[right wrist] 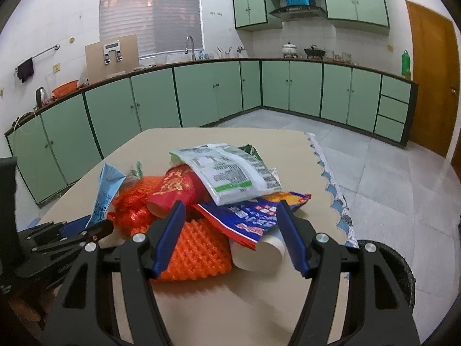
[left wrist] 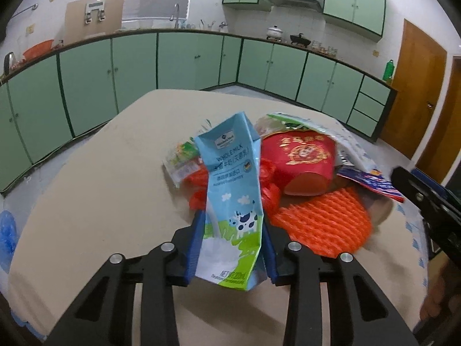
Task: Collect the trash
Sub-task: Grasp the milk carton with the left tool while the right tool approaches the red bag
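Note:
A light-blue whole-milk carton [left wrist: 230,173] stands tilted between the blue pads of my left gripper [left wrist: 232,219], which is shut on its lower half. Its base hangs just above the table. Behind it lies the trash pile: a red paper cup [left wrist: 299,158], a red plastic bag [left wrist: 268,184], an orange foam net [left wrist: 322,225] and wrappers. In the right wrist view, my right gripper [right wrist: 230,206] stands open over the pile's near side. A blue snack wrapper [right wrist: 253,216] and the orange foam net [right wrist: 196,248] lie between its fingers, unpressed. The carton [right wrist: 105,193] and left gripper [right wrist: 86,230] show at the left.
A white-green pouch [right wrist: 227,170] tops the pile and a white paper cup [right wrist: 259,253] lies under the blue wrapper. The beige table [right wrist: 230,302] ends at a patterned cloth edge [right wrist: 331,184] on the right. A black bin [right wrist: 386,259] stands beside it. Green cabinets line the walls.

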### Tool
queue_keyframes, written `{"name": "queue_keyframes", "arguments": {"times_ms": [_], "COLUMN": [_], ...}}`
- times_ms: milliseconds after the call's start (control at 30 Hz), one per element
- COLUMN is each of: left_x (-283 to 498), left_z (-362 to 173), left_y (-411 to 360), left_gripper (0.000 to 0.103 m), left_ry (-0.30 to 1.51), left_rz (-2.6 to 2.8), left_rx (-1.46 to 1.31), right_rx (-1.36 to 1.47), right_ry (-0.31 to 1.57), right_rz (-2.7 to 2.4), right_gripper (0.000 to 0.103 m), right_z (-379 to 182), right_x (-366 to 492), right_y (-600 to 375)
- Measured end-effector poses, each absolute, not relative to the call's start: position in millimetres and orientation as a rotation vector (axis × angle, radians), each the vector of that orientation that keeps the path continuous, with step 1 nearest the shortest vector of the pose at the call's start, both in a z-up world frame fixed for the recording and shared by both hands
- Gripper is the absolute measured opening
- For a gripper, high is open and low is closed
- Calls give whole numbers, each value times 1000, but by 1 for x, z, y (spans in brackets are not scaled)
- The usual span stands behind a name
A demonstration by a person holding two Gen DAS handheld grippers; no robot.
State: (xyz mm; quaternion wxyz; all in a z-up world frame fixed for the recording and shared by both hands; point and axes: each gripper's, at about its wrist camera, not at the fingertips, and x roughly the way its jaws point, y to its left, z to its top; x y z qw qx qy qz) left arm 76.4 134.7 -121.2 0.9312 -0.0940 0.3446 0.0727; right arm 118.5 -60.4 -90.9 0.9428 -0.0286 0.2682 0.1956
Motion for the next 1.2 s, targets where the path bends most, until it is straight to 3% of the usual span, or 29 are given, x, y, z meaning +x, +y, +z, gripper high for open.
{"name": "queue_keyframes", "arguments": {"times_ms": [133, 167, 200, 1067, 1200], "left_x": [60, 56, 54, 47, 48], "left_z": [-110, -106, -103, -124, -126], "left_y": [136, 140, 145, 234, 237], "left_gripper": [35, 31, 21, 19, 19], "left_ry": [687, 678, 675, 738, 733], "left_rz": [138, 143, 145, 325, 323], "left_rx": [-195, -195, -193, -267, -272], "right_rx": [-54, -49, -43, -135, -166], "right_ry": [530, 528, 525, 670, 717], "right_rz": [410, 415, 419, 586, 564], "right_gripper": [64, 64, 64, 58, 50], "right_z": [-84, -82, -82, -123, -135], "right_x": [116, 117, 115, 129, 137], "right_y": [-55, -54, -52, 82, 89]}}
